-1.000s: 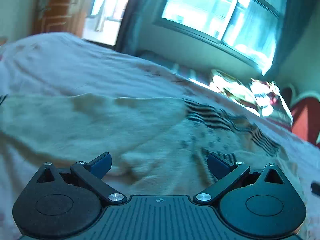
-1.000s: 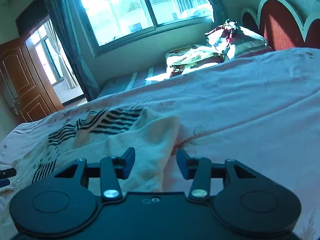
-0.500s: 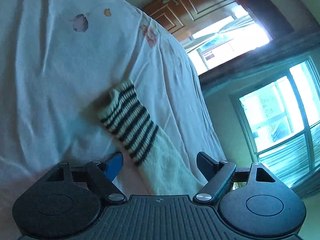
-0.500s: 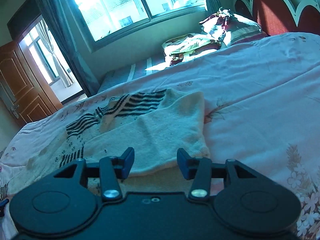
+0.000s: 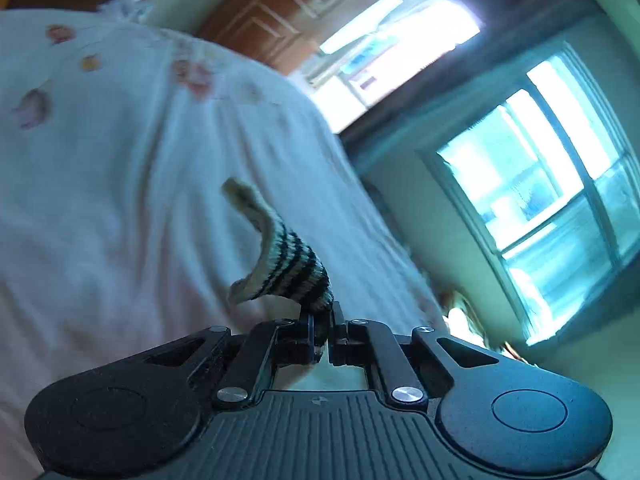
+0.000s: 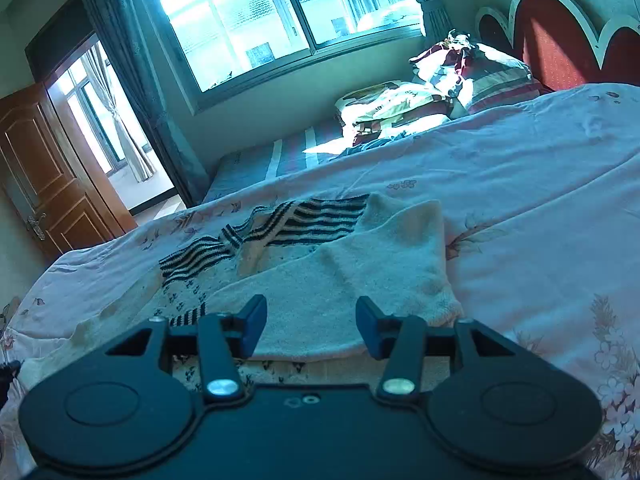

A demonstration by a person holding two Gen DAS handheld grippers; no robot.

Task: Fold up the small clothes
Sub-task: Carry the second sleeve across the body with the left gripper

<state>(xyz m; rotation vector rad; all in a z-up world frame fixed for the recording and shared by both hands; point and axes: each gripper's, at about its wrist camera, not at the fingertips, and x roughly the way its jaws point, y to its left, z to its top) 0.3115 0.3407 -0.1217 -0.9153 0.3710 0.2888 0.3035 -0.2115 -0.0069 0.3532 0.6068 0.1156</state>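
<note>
Left wrist view shows the left gripper (image 5: 320, 330) clamping one striped sleeve cuff (image 5: 280, 256), while the right gripper (image 6: 310, 322) gapes above one sweater (image 6: 340, 280).

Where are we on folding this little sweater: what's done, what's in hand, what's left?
Done: the cream body already lies doubled over on the bed sheet. In hand: the left gripper is shut on the striped sleeve cuff, lifted clear of the sheet. Left: lay that sleeve across the body. The right gripper hangs open beside the folded edge.
</note>
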